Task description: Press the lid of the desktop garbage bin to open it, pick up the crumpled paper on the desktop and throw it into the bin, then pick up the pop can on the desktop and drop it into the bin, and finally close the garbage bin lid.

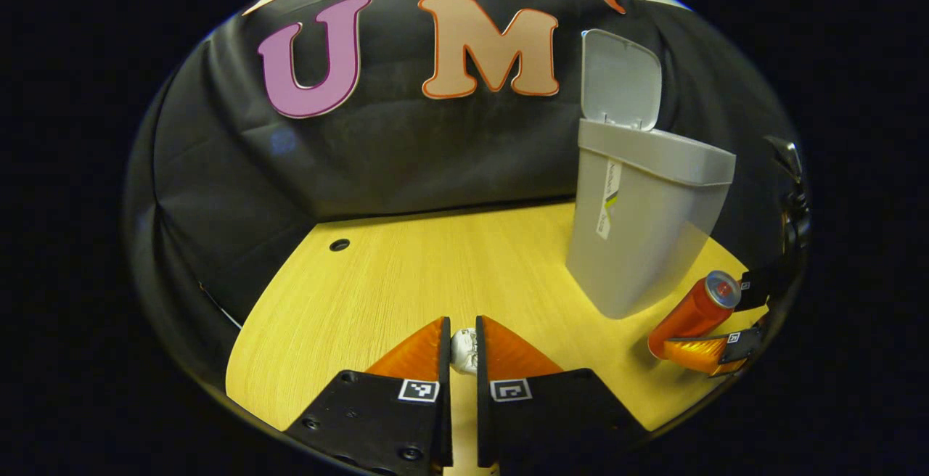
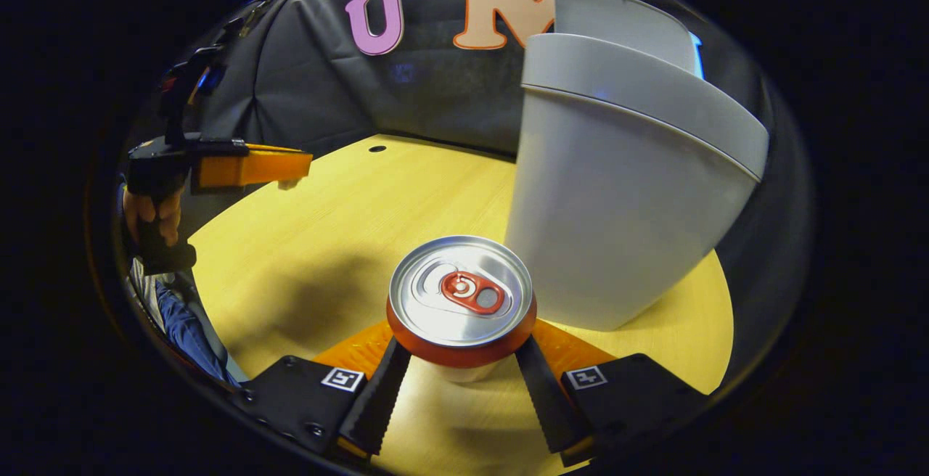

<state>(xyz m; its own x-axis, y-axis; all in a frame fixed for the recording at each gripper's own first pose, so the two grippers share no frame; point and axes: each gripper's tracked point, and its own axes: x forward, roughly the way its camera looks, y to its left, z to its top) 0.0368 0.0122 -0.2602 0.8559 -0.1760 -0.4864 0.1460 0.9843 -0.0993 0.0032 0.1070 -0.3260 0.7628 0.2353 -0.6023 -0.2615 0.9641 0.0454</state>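
A light wooden table [image 1: 450, 258] with a curved edge is filling the lower middle of both views. A small round cable hole [image 1: 339, 245] is sitting near its far edge, close to the black cloth wall [image 1: 406, 149], which is hanging in folds behind the far edge.

Grey bin [image 1: 639, 229] upright on the desk, lid [image 1: 620, 80] flipped up – open. Red can [image 2: 461, 302] just beside it, tilted, silver top up. Crumpled paper ball [image 1: 463, 350] well left of both – small, white
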